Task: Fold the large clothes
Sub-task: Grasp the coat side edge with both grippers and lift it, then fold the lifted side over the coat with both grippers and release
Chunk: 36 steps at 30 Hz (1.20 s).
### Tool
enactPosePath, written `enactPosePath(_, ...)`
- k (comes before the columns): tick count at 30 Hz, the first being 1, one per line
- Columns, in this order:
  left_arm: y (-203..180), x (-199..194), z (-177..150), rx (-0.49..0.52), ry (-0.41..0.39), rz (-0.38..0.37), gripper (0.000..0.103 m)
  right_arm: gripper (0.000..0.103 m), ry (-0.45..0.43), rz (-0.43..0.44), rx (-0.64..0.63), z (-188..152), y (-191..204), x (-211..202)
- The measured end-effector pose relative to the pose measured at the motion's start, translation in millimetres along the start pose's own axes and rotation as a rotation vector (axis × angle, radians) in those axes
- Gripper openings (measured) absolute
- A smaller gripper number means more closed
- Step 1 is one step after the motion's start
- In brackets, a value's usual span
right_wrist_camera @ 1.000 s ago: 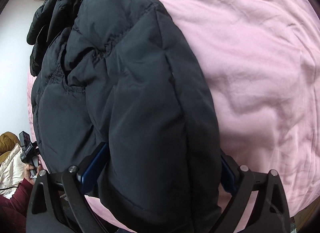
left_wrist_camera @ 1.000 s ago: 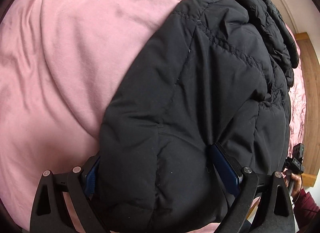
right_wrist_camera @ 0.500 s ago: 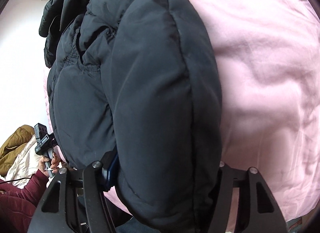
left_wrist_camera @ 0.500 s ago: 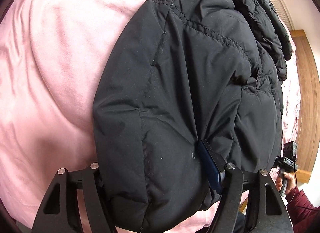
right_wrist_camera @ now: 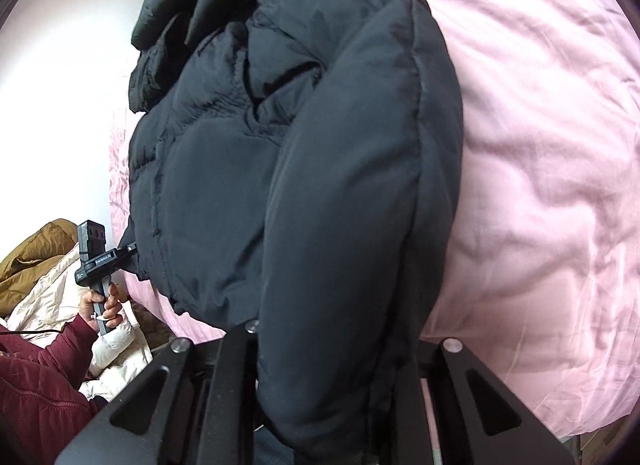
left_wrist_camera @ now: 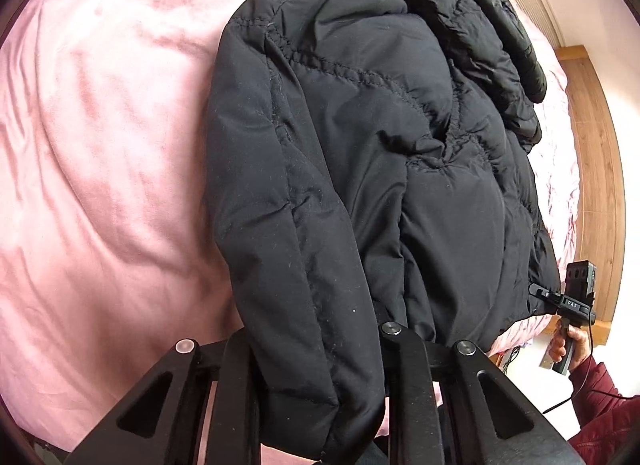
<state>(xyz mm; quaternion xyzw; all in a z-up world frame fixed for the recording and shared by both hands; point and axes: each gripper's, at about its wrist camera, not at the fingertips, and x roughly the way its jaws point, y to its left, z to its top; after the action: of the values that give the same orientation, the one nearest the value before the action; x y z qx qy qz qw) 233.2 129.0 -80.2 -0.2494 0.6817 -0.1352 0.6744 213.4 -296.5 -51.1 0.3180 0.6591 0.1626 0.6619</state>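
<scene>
The left hand-held gripper (left_wrist_camera: 316,349) is clamped on a padded fold of the black jacket (left_wrist_camera: 380,169); the right hand-held gripper (right_wrist_camera: 332,345) is clamped on another. The jacket lies bunched on the bed's pink sheet (left_wrist_camera: 100,145), its far part heaped beyond.

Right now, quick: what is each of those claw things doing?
Left gripper: closed on the black puffer jacket's near edge.
Right gripper: closed on the same jacket.

Bright, soft daylight fills both views; the white wall (right_wrist_camera: 60,85) nearly blows out. Fisheye bending and dark vignette ring the edges.
</scene>
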Motion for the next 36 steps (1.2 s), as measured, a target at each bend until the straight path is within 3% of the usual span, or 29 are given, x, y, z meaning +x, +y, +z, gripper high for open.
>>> enactPosePath(8,-13.5,-64.9,25.8,0.018,-0.130,-0.070,0.016,0.016,-0.168,0.005,-0.071,35.0,45.4,-53.9)
enactPosePath(18,-40.9,-159.3,108.6,0.027,-0.369,-0.178,0.016,0.016,-0.404,0.026,-0.148,109.2,78.7,-137.0)
enactPosePath(23,-58.2,-185.7,162.1,0.019,-0.444,-0.207,0.016,0.016,-0.507,0.032,-0.060,157.1,81.1,-170.7)
enactPosePath(29,-83.1,-182.6,242.0,0.039,-0.474,-0.138,0.016,0.016,-0.560,-0.006,0.116,231.5,76.9,-177.4)
enactPosePath(36,-94.3,-125.5,345.4,-0.005,-0.440,-0.014,0.016,0.016,-0.524,-0.070,0.236,328.6,64.9,-135.1)
